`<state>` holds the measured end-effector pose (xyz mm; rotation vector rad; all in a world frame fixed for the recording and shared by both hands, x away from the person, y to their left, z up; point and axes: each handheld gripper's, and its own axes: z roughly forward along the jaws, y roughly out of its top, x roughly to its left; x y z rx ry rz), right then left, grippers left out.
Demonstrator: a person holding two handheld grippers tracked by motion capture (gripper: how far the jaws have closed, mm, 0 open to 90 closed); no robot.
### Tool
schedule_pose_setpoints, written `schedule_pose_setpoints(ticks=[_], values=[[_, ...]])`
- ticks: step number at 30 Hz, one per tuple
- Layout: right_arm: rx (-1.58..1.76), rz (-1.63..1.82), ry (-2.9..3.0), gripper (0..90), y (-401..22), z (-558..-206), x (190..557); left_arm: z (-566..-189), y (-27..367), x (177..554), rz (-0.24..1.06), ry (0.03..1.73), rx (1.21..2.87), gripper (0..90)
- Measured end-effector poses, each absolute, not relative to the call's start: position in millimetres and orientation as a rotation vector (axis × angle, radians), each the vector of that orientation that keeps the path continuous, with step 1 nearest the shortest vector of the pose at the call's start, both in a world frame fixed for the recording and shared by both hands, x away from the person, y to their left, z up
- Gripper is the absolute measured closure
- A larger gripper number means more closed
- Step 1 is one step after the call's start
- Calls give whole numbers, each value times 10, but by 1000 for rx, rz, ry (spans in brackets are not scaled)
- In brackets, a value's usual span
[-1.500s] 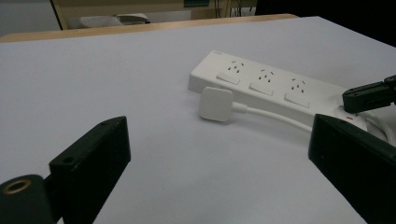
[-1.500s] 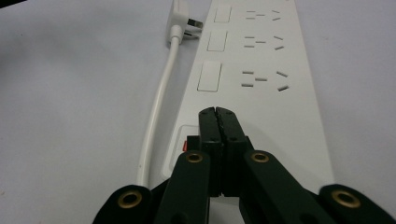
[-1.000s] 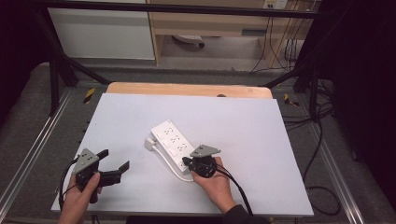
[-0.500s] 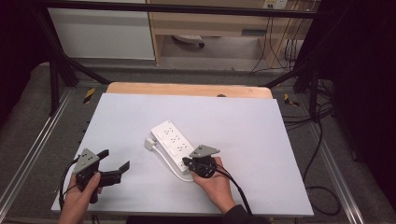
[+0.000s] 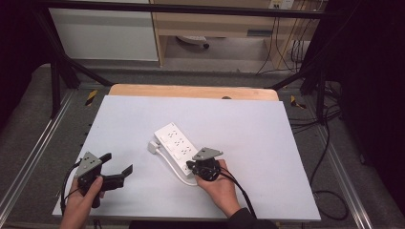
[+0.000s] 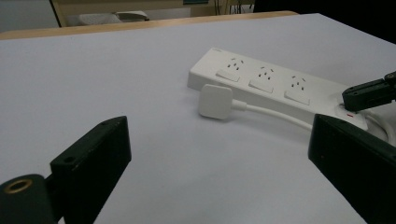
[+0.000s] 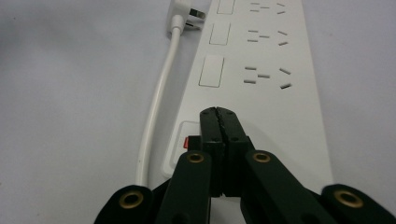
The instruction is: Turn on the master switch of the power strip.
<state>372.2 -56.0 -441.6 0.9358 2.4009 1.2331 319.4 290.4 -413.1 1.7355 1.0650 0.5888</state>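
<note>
A pale surface point(image 5: 248, 124) carries a white power strip point(image 5: 177, 147) near its middle, lying at a slant — three sockets in a row, each with a rectangular switch beside it, and a red-marked switch at the near end. Its white cord point(image 7: 156, 100) loops alongside to a flat square plug point(image 6: 215, 101) resting on the surface just beside the strip. The right claw point(image 7: 218, 115), jaws pressed together, sits with its tips over the strip's near end by the red switch. The left claw point(image 5: 117, 167) hangs wide open, holding nothing, well apart at the surface's near left.
</note>
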Motion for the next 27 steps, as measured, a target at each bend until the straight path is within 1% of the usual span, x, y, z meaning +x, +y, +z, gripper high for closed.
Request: schedule_pose_setpoints(ticks=[27], values=[[976,1244,2417,900,-555,-4407,3759,-4135,2908,3196,586,1069,1732,59]])
